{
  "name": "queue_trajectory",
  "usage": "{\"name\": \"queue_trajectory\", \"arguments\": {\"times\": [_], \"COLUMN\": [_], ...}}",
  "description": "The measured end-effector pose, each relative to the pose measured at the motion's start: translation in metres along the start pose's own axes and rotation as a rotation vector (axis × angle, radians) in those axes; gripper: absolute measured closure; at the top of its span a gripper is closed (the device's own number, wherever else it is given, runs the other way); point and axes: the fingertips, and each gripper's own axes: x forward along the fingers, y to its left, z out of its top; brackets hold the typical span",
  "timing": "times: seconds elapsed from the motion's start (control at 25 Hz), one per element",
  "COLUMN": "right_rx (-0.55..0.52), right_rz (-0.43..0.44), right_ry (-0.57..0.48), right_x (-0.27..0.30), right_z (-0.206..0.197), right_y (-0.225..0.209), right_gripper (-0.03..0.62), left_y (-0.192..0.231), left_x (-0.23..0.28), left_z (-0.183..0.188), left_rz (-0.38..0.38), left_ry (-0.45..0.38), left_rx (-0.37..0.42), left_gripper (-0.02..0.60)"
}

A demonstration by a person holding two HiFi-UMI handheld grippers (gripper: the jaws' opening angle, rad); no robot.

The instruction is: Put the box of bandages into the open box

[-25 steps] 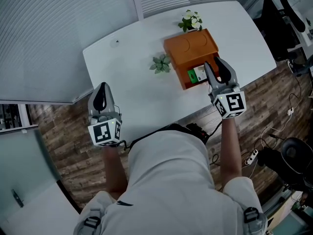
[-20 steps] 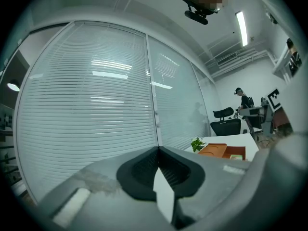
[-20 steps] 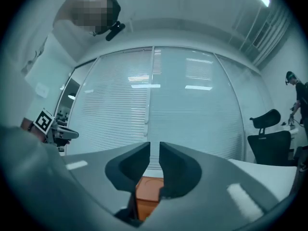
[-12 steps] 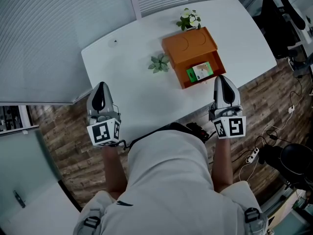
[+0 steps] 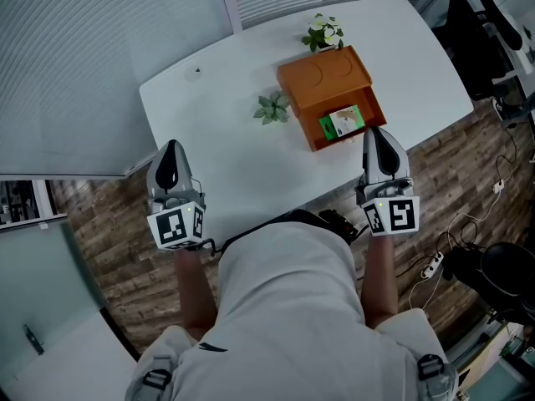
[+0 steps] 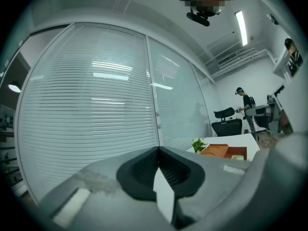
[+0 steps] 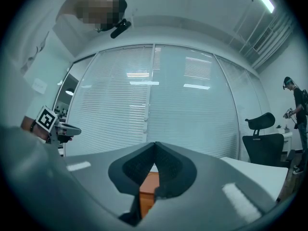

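The small green and white box of bandages [image 5: 342, 124] lies inside the open orange box [image 5: 328, 82] on the white worktop [image 5: 217, 132]. The left tongs [image 5: 171, 150] and right tongs [image 5: 374, 137] are both pressed together, holding nothing. Best to keep them clear of the box. The head view shows the bandages inside. The right gripper view shows only an orange bit.

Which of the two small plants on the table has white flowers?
The flowering plant at the far end of the orange box has white blooms. The green plant on the box's left side shows only leaves.
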Motion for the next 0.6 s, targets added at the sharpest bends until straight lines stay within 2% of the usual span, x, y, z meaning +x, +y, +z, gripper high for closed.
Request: {"name": "queue_trajectory", "arguments": {"times": [0.6], "right_rx": [0.005], "right_rz": [0.005], "right_ry": [0.008], "right_x": [0.0061], "right_z": [-0.0037], "right_y": [0.0007], "right_gripper": [0.594], "left_y": [-0.0012], "left_x": [0.0024], "left_z": [0.0001], "left_rz": [-0.012], "left_ry": [0.003], "left_rx": [0.015], "left_gripper": [0.575]}}
